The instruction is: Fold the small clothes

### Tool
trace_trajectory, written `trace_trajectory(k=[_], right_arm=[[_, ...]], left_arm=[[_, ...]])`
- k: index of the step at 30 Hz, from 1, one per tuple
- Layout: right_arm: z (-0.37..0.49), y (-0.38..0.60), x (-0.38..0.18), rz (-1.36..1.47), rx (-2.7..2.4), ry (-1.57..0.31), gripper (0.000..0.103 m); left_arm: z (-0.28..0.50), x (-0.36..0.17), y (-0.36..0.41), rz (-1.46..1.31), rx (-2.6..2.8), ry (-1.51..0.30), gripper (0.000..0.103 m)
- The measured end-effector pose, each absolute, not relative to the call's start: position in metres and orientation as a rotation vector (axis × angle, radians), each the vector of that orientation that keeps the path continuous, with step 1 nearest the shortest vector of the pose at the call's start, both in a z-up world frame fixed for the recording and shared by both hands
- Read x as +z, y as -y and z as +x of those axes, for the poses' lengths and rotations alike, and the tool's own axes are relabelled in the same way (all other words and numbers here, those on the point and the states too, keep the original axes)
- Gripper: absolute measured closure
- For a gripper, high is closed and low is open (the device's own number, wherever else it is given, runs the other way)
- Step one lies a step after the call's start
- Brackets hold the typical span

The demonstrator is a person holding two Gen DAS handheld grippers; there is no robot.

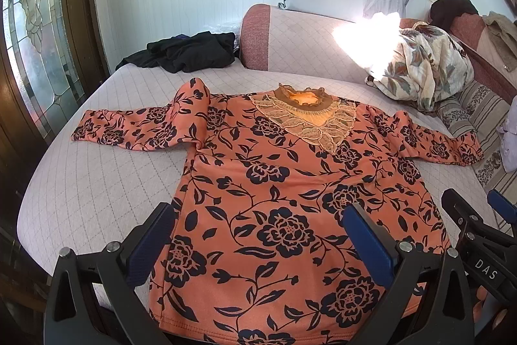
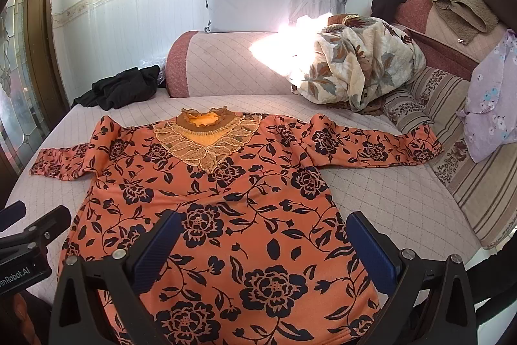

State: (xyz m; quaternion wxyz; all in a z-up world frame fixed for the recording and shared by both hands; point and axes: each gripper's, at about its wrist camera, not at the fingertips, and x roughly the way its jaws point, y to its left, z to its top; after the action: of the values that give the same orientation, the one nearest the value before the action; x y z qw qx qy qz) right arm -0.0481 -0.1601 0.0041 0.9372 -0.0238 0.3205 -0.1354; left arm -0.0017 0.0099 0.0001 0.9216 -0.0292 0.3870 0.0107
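Hem of top (image 1: 274, 248) lay nearest, flat on bed (image 1: 97, 177), collar far, sleeves out left and right. We held left gripper (image 1: 268, 235) and right gripper (image 2: 261, 244) over hem, jaws spread, empty. Left sleeve (image 1: 129, 128) nearer left gripper, we judged.

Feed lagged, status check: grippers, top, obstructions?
Left gripper and right gripper open, empty, near hem. Orange floral top flat, unfolded, sleeves out. Nothing on it.

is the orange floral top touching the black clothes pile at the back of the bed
Apart. The right wrist view shows bare quilted cover between the orange floral top and the black clothes pile.
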Motion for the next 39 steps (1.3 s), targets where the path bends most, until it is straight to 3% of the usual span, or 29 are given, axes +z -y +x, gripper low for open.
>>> trace_trajectory(k=[28,33,39], right_arm=[[-0.042,0.17,0.003,-0.018,-0.246,-0.665,0.0],[-0.037,0.253,0.002,0.246,-0.194,-0.654,0.0],[-0.01,0.428,-0.022,0.631,-0.298,-0.624,0.0]], left_arm=[[0.004,-0.01,-0.017,-0.077,0.009,-0.81,0.0],[0.026,-0.034,-0.073,-0.159,0.076,-0.866,0.0],[0.068,-0.078,-0.174,-0.25,0.328,-0.929,0.0]])
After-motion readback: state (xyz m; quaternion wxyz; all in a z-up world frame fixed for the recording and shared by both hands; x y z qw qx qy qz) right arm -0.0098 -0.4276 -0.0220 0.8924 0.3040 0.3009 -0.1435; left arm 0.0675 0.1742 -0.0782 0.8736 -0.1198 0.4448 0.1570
